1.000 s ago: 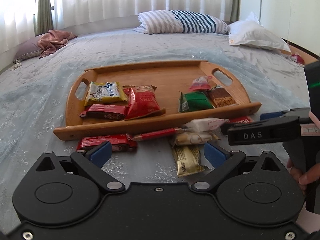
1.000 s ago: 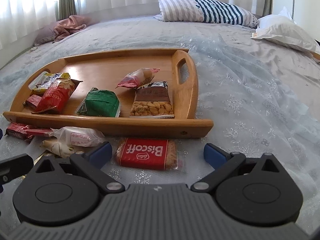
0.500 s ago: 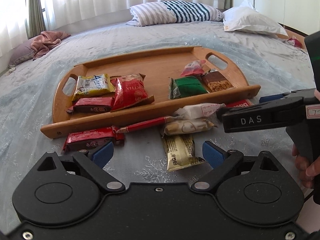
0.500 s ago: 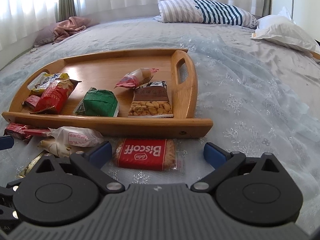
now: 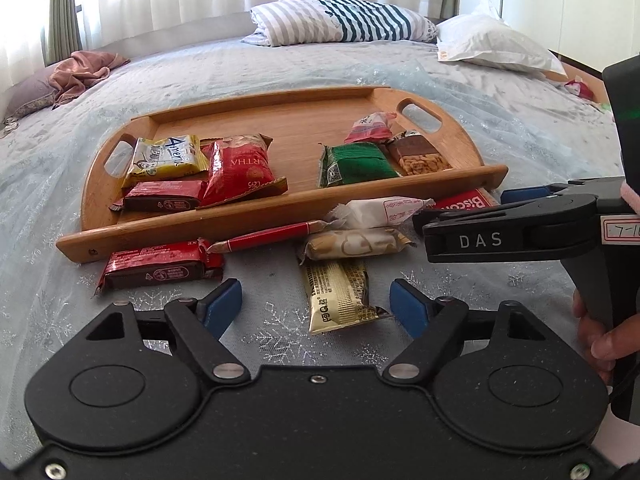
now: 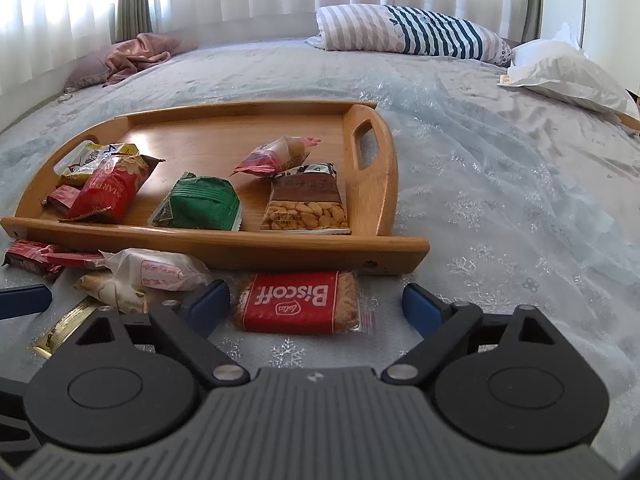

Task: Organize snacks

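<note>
A wooden tray (image 5: pixel 280 208) on the bed holds several snack packets. In front of it lie a red chocolate bar (image 5: pixel 160 268), a red stick (image 5: pixel 272 236), a white packet (image 5: pixel 384 210) and a beige packet (image 5: pixel 356 244). My left gripper (image 5: pixel 316 304) is closing, with a gold packet (image 5: pixel 340 296) lying between its blue pads; neither pad touches it. My right gripper (image 6: pixel 314 304) is also closing, around a red Biscoff packet (image 6: pixel 296 302) below the tray's (image 6: pixel 240 246) front rim. A gap shows beside its right pad.
A striped pillow (image 5: pixel 344 20) and a white pillow (image 5: pixel 492 44) lie at the far end of the bed, and a pink cloth (image 5: pixel 80 72) lies far left. A person's hand (image 5: pixel 596 336) grips the right gripper's handle at the right edge.
Both grippers' jaws have narrowed. The left gripper has dipped towards the gold packet, which now sits between its pads. The right gripper has stayed over the Biscoff packet.
</note>
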{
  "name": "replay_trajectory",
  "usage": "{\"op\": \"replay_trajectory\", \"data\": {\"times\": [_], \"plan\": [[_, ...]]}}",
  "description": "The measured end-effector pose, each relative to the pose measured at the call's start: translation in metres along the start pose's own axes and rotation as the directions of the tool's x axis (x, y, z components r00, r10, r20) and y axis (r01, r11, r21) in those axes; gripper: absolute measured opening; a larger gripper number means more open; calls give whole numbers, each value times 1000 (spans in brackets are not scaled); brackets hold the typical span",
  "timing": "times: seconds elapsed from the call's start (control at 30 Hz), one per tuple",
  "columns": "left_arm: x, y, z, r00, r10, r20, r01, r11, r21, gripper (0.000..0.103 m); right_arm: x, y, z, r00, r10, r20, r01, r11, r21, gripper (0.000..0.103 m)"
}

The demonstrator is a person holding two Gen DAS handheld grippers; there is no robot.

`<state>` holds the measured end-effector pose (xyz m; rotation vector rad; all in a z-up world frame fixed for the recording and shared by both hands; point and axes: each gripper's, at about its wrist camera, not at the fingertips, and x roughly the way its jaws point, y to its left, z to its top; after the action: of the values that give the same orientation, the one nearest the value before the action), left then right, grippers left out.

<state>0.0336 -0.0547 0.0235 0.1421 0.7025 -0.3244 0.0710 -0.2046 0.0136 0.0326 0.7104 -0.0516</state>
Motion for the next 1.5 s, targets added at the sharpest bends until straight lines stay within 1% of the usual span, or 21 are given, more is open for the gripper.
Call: {"op": "replay_trajectory", "data": {"times": [0.03, 0.1, 0.17, 0.23, 0.27, 0.4, 0.5, 0.63, 0.77, 0.83, 0.97, 1.1, 1.17, 1.27, 1.3, 1.4, 1.5], "plan": [[0, -1, 0, 1000, 1, 4, -1, 1000, 3, 77, 0, 0, 0, 1000, -1, 2, 1, 1000, 0, 88], [-2, 0, 0, 1000, 3, 12, -3, 1000, -3, 68, -2, 1, 0, 1000, -3, 8, 3, 1000, 0, 84], [-3, 1, -1, 1000, -6, 16, 6, 1000, -14, 62, -4, 2, 0, 1000, 1, 13, -1, 1000, -5, 79], [-3, 2, 0, 1000, -12, 19, 13, 1000, -18, 54, -6, 4, -1, 1000, 15, 15, -15, 1000, -8, 72], [-4, 1, -1, 1000, -18, 20, 18, 1000, -17, 49, -6, 5, -1, 1000, 14, 17, -13, 1000, -10, 71], [-8, -1, -1, 999, -25, 26, 25, 1000, 1, 38, -7, 6, -1, 1000, 11, 23, -11, 1000, -12, 70], [-11, -1, -2, 999, -32, 28, 32, 999, 10, 37, -6, 5, -2, 1000, 16, 27, -16, 1000, -6, 70], [-16, 1, -3, 999, -38, 31, 38, 999, 2, 37, -6, 7, -2, 999, 5, 36, -4, 1000, -25, 71], [-27, 2, -3, 998, -9, 62, 9, 1000, 3, 37, -7, 11, -4, 999, -10, 50, 12, 999, -45, 70], [-34, 5, -2, 997, -13, 78, 13, 1000, 2, 37, -8, 12, -7, 998, -8, 58, 10, 999, -46, 67], [-45, 10, 2, 994, 6, 110, -5, 1000, -11, 37, -9, 11, -7, 998, -9, 65, 12, 999, -47, 66], [-52, 16, 3, 992, 14, 126, -10, 999, -32, 37, -11, 10, -8, 998, -5, 63, 7, 999, -46, 65], [-54, 18, 3, 991, 14, 135, -9, 999, -37, 36, -13, 7, -6, 998, 13, 55, -11, 999, -32, 65], [-58, 20, 4, 989, 22, 148, -16, 999, -41, 36, -18, -4, -3, 996, 77, 49, -79, 996, 36, 64], [-59, 21, 4, 988, 23, 152, -17, 999, -43, 36, -20, -6, -3, 995, 87, 53, -90, 995, 49, 64], [-63, 23, 7, 986, 28, 167, -20, 999, -49, 36, -28, -8, -1, 994, 90, 70, -93, 994, 55, 64], [-66, 23, 10, 982, 33, 184, -25, 999, -44, 36, -35, -12, 3, 990, 110, 90, -117, 990, 75, 64]]}}
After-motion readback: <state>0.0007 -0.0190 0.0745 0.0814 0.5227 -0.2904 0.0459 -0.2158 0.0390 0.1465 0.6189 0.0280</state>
